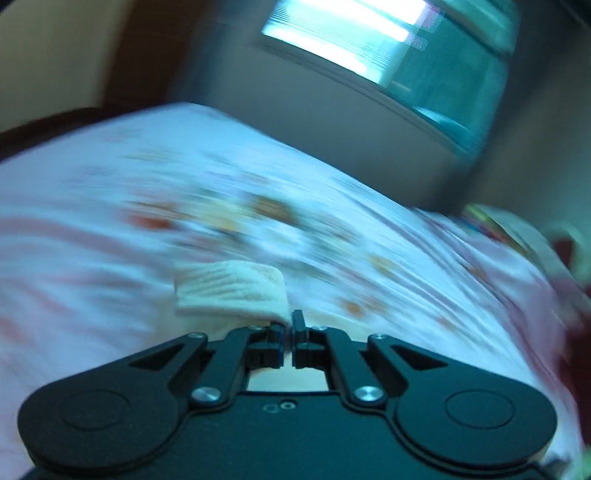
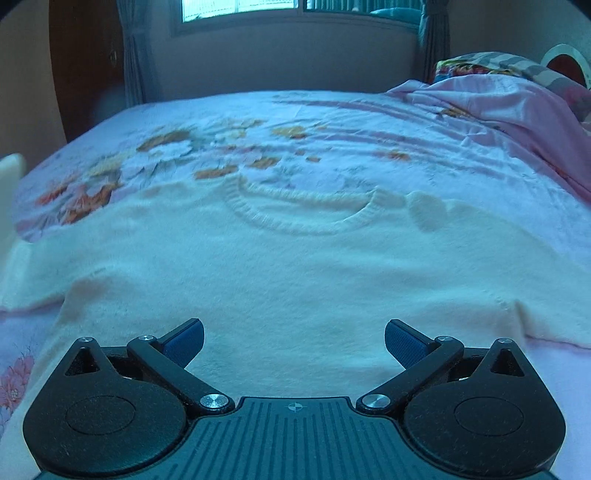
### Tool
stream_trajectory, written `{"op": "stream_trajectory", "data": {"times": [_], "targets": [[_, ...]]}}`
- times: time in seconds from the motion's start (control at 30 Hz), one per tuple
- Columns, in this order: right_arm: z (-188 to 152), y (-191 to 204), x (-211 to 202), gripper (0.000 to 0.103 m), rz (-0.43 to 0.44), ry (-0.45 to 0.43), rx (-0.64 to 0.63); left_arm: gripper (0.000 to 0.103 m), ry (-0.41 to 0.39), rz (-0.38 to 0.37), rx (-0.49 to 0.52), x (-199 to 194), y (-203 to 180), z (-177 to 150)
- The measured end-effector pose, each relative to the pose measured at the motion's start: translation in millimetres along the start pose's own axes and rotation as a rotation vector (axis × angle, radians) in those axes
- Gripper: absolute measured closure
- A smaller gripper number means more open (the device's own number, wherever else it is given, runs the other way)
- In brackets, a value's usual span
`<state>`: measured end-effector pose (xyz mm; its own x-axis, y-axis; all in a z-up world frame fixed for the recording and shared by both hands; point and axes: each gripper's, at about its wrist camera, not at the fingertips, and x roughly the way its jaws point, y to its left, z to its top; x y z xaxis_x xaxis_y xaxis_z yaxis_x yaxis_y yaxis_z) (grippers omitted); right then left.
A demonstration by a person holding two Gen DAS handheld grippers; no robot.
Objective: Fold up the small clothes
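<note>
A cream knitted sweater (image 2: 295, 266) lies spread flat, front up, across a bed covered by a pale floral bedsheet (image 2: 229, 147), its ribbed round neckline pointing toward the far wall and window (image 2: 236, 7). In the right wrist view, the right gripper (image 2: 294, 341) hangs low over the lower body of the sweater with its jaws spread wide apart, blue pads (image 2: 400, 341) facing each other and nothing between them. A rumpled pink blanket (image 2: 509, 99) and patterned pillows sit at the far right of the bed. The left wrist view is heavily blurred and tilted. There, the left gripper (image 1: 290, 325) has its jaws pinched together on the edge of a ribbed cream piece of the sweater (image 1: 229, 291), which stands up just ahead of the fingertips, above the streaked bedsheet (image 1: 332, 221). At the left edge of the right view, a pale strip of the same cream cloth is raised off the bed.
</note>
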<state>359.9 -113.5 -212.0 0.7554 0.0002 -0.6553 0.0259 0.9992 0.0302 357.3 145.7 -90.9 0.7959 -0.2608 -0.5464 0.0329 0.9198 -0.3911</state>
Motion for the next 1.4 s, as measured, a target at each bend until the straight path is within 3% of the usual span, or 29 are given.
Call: {"op": "stream_trajectory", "data": {"times": [0.1, 0.17, 0.23, 0.33, 0.4, 0.5, 0.53, 0.6, 0.67, 0.77, 0.87, 1.0, 1.1, 1.13, 1.17, 1.23, 1.3, 1.33, 1.4], "targets": [[1, -22, -18, 0.0, -0.015, -0.017, 0.009, 0.101, 0.087, -0.149, 0.113, 14, -61, -34], [-2, -39, -29, 0.0, -0.043, -0.027, 0.011, 0.101, 0.174, -0.21, 0.142, 30, -90, -61], [-7, -58, -38, 0.0, -0.056, -0.02, 0.02, 0.101, 0.281, -0.221, 0.165, 50, -106, -93], [-16, -79, -43, 0.0, -0.054, 0.01, 0.033, 0.101, 0.38, -0.187, 0.144, 56, -107, -119], [-21, -88, -47, 0.0, -0.037, 0.017, 0.044, 0.095, 0.364, -0.197, 0.129, 50, -103, -114], [-22, -87, -53, 0.0, 0.015, 0.009, 0.066, 0.083, 0.276, -0.186, 0.161, 29, -106, -94], [-22, -83, -55, 0.001, 0.033, 0.002, 0.067, 0.083, 0.256, -0.169, 0.166, 24, -102, -89], [-18, -69, -57, 0.001, 0.061, -0.014, 0.044, 0.083, 0.212, -0.056, 0.187, 27, -94, -78], [-14, -51, -58, 0.031, 0.087, -0.021, 0.007, 0.083, 0.205, 0.054, 0.155, 38, -72, -68], [-13, -22, -53, 0.034, 0.115, 0.002, -0.039, 0.083, 0.204, 0.165, 0.13, 49, -42, -67], [-16, 3, -50, 0.034, 0.158, 0.019, -0.092, 0.083, 0.241, 0.179, 0.139, 61, -28, -73], [-31, 27, -41, 0.034, 0.121, 0.03, -0.199, 0.083, 0.29, 0.172, 0.1, 73, -15, -83], [-37, 25, -36, 0.034, 0.12, 0.035, -0.193, 0.083, 0.29, 0.17, 0.094, 75, -11, -88], [-36, 23, -36, 0.04, 0.126, 0.033, -0.179, 0.083, 0.288, 0.168, 0.092, 74, -10, -89], [-34, 20, -35, 0.065, 0.138, 0.029, -0.161, 0.083, 0.286, 0.166, 0.088, 73, -10, -89], [-29, 12, -37, 0.083, 0.148, 0.015, -0.102, 0.083, 0.28, 0.166, 0.085, 71, -9, -88], [-22, -1, -41, 0.086, 0.166, -0.001, -0.004, 0.083, 0.268, 0.165, 0.082, 69, -8, -86], [-19, -9, -42, 0.092, 0.162, -0.005, 0.043, 0.083, 0.262, 0.167, 0.081, 67, -8, -85], [-18, -25, -48, 0.093, 0.157, -0.008, 0.127, 0.083, 0.256, 0.166, 0.088, 66, -9, -85]]}}
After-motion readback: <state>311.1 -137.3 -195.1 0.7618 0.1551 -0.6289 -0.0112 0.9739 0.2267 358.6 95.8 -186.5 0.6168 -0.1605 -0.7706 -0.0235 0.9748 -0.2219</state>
